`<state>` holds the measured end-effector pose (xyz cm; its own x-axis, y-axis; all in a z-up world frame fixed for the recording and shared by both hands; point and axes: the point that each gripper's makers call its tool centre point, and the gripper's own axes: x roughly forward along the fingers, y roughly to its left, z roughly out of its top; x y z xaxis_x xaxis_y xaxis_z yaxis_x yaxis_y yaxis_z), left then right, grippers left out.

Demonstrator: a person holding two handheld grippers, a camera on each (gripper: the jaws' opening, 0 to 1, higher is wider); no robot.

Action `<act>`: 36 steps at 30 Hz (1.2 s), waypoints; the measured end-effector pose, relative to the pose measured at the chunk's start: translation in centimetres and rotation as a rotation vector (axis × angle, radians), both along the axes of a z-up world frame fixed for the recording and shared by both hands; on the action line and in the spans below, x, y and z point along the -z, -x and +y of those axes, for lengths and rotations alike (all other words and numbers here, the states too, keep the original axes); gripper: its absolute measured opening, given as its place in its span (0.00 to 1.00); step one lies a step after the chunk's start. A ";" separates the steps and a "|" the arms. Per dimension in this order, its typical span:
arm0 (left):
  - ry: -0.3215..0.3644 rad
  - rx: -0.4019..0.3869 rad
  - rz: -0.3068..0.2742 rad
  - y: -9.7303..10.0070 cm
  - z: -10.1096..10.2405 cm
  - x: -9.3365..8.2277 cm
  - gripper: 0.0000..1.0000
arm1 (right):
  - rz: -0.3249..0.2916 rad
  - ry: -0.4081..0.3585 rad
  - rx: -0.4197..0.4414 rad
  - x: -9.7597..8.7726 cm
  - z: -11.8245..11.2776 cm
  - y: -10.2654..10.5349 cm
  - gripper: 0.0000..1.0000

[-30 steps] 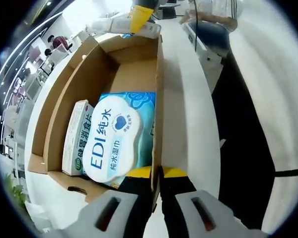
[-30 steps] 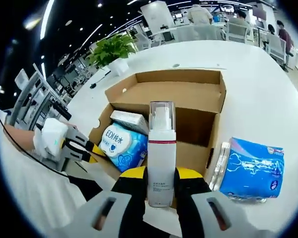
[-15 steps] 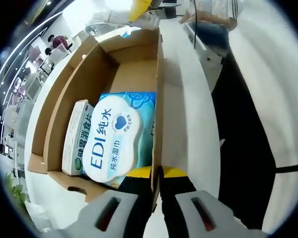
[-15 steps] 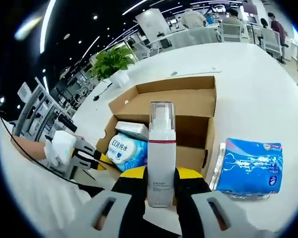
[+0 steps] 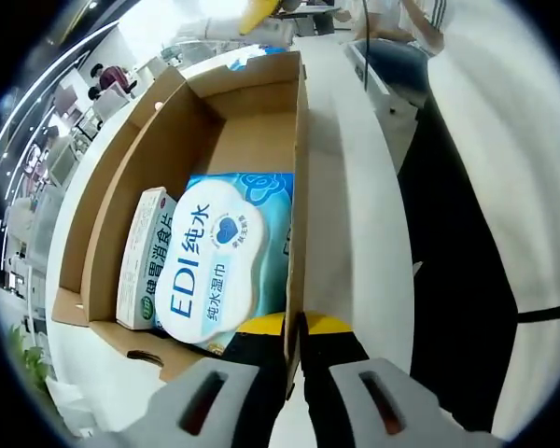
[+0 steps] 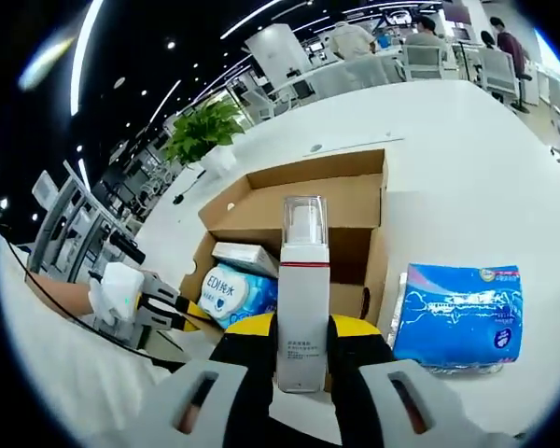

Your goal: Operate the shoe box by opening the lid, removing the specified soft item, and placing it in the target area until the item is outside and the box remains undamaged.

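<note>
Lifted higher than a second ago, the right gripper (image 6: 303, 359) now carries the tall white pump bottle with a clear cap and thin red band (image 6: 303, 291) further above the open brown cardboard box (image 6: 303, 201), which sits smaller and lower in the right gripper view. Its jaws are closed on the bottle's lower body, holding it upright. In the left gripper view the yellow and white shape that hung over the far end of the box has drawn back towards the top edge, and the framing of the box is unchanged.

On the white table (image 6: 448, 131), just right of the box, lies a blue plastic soft pack (image 6: 457, 315), outside the box and close against its wall. Inside the box remain a round-cornered blue and white wet wipes pack printed "EDI" (image 5: 210, 261) and a white carton with green lettering (image 5: 145, 257), which lies along the wipes pack's side, touching it.

The left gripper (image 5: 294, 359) pinches the near side wall of the cardboard box (image 5: 299, 187) between its closed jaws, the wall's edge running up from the gap between them. In the right gripper view this gripper (image 6: 173, 310) shows at the box's left corner, held by a hand in a white glove (image 6: 121, 289).

A green potted plant (image 6: 203, 135) stands on the table beyond the box, and seated people (image 6: 350, 37) are at far desks.
</note>
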<state>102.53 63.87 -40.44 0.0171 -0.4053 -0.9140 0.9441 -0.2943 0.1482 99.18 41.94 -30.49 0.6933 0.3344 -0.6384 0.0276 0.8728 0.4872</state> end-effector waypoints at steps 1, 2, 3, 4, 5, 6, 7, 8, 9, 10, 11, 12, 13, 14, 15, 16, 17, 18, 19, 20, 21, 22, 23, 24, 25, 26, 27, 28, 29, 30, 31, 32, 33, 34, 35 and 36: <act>0.000 0.000 0.000 0.0 0.0 0.0 0.04 | -0.006 -0.020 0.014 -0.2 0.0 -0.1 0.19; 0.000 0.000 0.000 0.0 0.0 0.0 0.04 | -0.013 -0.031 0.026 -0.3 -0.2 -0.1 0.19; 0.000 0.000 0.001 0.0 0.0 0.0 0.04 | -0.020 -0.041 0.038 -0.4 -0.5 -0.1 0.19; 0.000 0.000 0.001 0.0 0.0 0.0 0.04 | -0.027 -0.052 0.051 -0.5 -0.8 -0.2 0.19; 0.000 0.000 0.001 0.0 0.0 0.0 0.04 | -0.027 -0.048 0.057 -0.5 -1.1 -0.1 0.19; 0.000 0.000 0.001 0.0 0.0 0.0 0.04 | -0.027 -0.044 0.064 -0.6 -1.4 0.0 0.19; 0.000 0.000 0.001 0.0 0.0 0.0 0.04 | -0.027 -0.041 0.070 -0.6 -1.7 0.1 0.19; 0.000 0.000 0.001 0.0 0.0 0.0 0.04 | -0.027 -0.033 0.078 -0.6 -2.1 0.2 0.19; 0.000 0.000 0.000 0.0 0.0 0.0 0.04 | -0.026 -0.026 0.085 -0.7 -2.6 0.3 0.19; 0.000 0.000 0.000 0.0 0.0 0.0 0.04 | -0.025 -0.018 0.093 -0.7 -3.0 0.4 0.19; 0.000 0.000 0.000 0.0 0.0 0.0 0.04 | -0.022 -0.014 0.106 -0.8 -3.7 0.6 0.19; 0.000 0.000 0.002 0.1 0.0 -0.1 0.04 | -0.019 -0.010 0.119 -0.9 -4.3 0.8 0.19; 0.000 0.000 0.002 0.1 0.0 -0.1 0.04 | -0.021 -0.008 0.126 -0.9 -4.7 0.9 0.19; 0.000 0.000 0.002 0.1 0.0 -0.1 0.04 | -0.023 -0.006 0.133 -0.9 -5.0 1.0 0.19; 0.000 0.000 0.001 0.1 0.0 -0.1 0.04 | -0.025 -0.004 0.140 -0.9 -5.4 1.1 0.20; 0.000 0.000 0.001 0.1 0.0 -0.1 0.04 | -0.026 -0.002 0.148 -0.9 -5.8 1.2 0.20; 0.000 0.000 0.001 0.1 0.0 -0.1 0.04 | -0.025 -0.005 0.157 -1.0 -6.1 1.4 0.20; 0.000 -0.001 0.001 0.1 0.0 -0.1 0.04 | -0.025 -0.007 0.166 -1.0 -6.4 1.6 0.20; 0.000 -0.001 0.001 0.1 0.0 0.0 0.04 | -0.024 -0.009 0.176 -1.0 -6.7 1.7 0.20; 0.000 -0.001 0.000 0.1 0.0 -0.1 0.04 | -0.018 0.008 0.182 -0.9 -7.1 2.0 0.20; 0.001 -0.002 0.000 0.2 0.0 -0.1 0.04 | -0.013 0.025 0.188 -0.9 -7.5 2.3 0.20; 0.001 -0.002 -0.001 0.2 0.1 -0.1 0.04 | -0.008 0.043 0.195 -0.8 -8.0 2.6 0.20; 0.001 -0.003 -0.002 0.2 0.1 -0.1 0.04 | -0.007 0.066 0.227 -1.0 -9.3 3.3 0.20; 0.000 -0.003 -0.001 0.2 0.1 -0.1 0.04 | -0.008 0.067 0.245 -1.1 -10.2 3.6 0.20; 0.000 -0.003 -0.001 0.2 0.1 -0.1 0.04 | -0.009 0.068 0.264 -1.2 -11.1 3.9 0.19; 0.000 -0.003 -0.001 0.3 0.1 -0.1 0.04 | -0.004 0.074 0.271 -1.2 -11.6 4.1 0.19; 0.000 -0.003 -0.001 0.3 0.1 -0.1 0.04 | 0.000 0.079 0.279 -1.2 -12.2 4.4 0.19; 0.000 -0.003 -0.001 0.3 0.1 -0.1 0.04 | 0.005 0.085 0.286 -1.1 -12.7 4.6 0.19; 0.000 -0.003 -0.002 0.3 0.1 -0.1 0.04 | 0.001 0.086 0.294 -1.3 -13.1 4.7 0.19; 0.001 -0.004 -0.004 0.3 0.1 -0.1 0.04 | -0.003 0.088 0.302 -1.5 -13.4 4.8 0.19; 0.002 -0.004 -0.005 0.3 0.1 -0.1 0.04 | -0.007 0.089 0.310 -1.7 -13.7 5.0 0.19; 0.003 -0.004 -0.007 0.3 0.2 -0.1 0.05 | -0.011 0.090 0.318 -1.9 -14.1 5.1 0.19; 0.004 -0.003 -0.008 0.4 0.2 -0.1 0.05 | -0.010 0.093 0.325 -2.0 -14.3 5.2 0.19; 0.005 -0.002 -0.009 0.4 0.2 -0.2 0.05 | -0.009 0.096 0.333 -2.1 -14.6 5.4 0.20; 0.006 -0.002 -0.010 0.4 0.2 -0.2 0.05 | -0.007 0.099 0.341 -2.2 -14.8 5.6 0.20; 0.007 -0.001 -0.012 0.4 0.2 -0.2 0.05 | -0.009 0.100 0.347 -2.3 -14.7 5.6 0.20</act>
<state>102.14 64.02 -40.23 0.0282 -0.4119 -0.9108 0.9425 -0.2927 0.1615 93.56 27.20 -28.20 0.7600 0.0147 -0.6497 0.3266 0.8557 0.4014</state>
